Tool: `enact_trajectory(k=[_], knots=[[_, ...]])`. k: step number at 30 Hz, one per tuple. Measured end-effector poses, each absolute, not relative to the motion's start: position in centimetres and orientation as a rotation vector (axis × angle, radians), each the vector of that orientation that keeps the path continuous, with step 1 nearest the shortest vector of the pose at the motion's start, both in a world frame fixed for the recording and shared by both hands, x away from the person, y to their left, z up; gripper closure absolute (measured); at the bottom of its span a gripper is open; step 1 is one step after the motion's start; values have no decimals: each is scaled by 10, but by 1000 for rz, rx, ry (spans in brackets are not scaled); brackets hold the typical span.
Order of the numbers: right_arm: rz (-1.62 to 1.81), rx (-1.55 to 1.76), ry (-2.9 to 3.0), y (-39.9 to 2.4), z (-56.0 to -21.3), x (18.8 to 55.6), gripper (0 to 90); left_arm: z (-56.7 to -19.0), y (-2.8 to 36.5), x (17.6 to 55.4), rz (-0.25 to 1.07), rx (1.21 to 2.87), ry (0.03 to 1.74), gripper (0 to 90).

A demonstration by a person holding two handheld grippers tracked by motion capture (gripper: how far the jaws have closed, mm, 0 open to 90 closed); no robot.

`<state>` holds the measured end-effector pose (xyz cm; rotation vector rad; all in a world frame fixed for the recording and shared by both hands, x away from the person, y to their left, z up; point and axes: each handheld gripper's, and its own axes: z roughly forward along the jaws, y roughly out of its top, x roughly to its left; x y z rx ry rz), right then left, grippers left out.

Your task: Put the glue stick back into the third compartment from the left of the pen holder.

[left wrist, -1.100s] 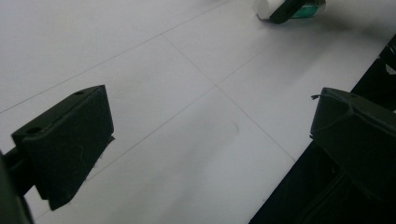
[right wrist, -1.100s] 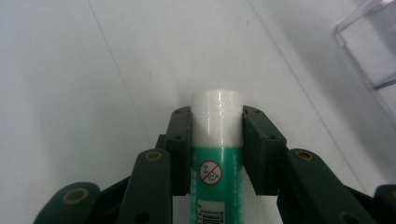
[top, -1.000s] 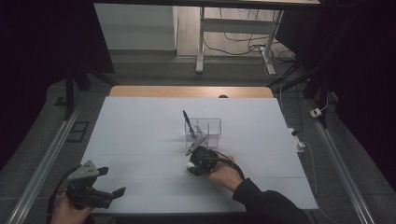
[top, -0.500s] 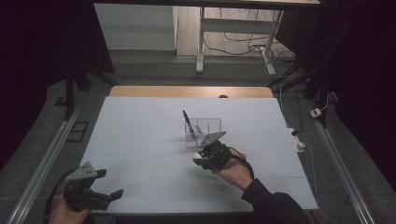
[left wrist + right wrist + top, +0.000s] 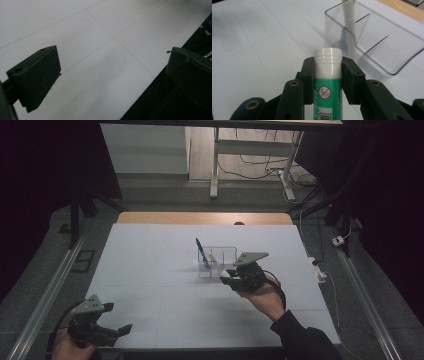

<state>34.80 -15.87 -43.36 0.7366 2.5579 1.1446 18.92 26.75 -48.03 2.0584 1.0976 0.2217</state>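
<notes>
White table [image 5: 150, 270] under us: our right gripper [image 5: 328, 72] pinches the glue stick [image 5: 328, 82] upright, near the clear pen holder [image 5: 387, 45], ready to drop in; our left gripper [image 5: 112, 72] waits spread

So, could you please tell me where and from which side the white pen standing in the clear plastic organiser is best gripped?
Grip the white pen on its upper shaft, above the clear plastic organiser's rim, coming down from above. It leans nearly upright in a narrow compartment, so walls and dividers block a sideways approach lower down; only the top stands free. The blue pen leans close beside it.
</notes>
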Motion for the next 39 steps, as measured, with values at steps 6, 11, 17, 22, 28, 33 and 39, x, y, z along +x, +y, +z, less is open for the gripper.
enact_trajectory(k=[6,11,17,22,28,33,39], knots=[[1166,762,2500,-164,-428,353,655,-480,267,189,215,2063,1097,0],[1197,793,2449,-166,-423,360,655,-480,267,188,210,2063,1098,0],[1229,815,2384,-168,-417,371,654,-480,268,188,203,2053,1098,0],[1251,837,2336,-168,-418,382,654,-480,268,188,200,2049,1098,0],[1305,850,2281,-163,-414,397,654,-480,269,188,196,2043,1097,0],[1315,852,2250,-158,-416,407,654,-480,270,188,196,2040,1096,0],[1332,872,2223,-156,-419,417,654,-480,270,188,194,2039,1097,0]])
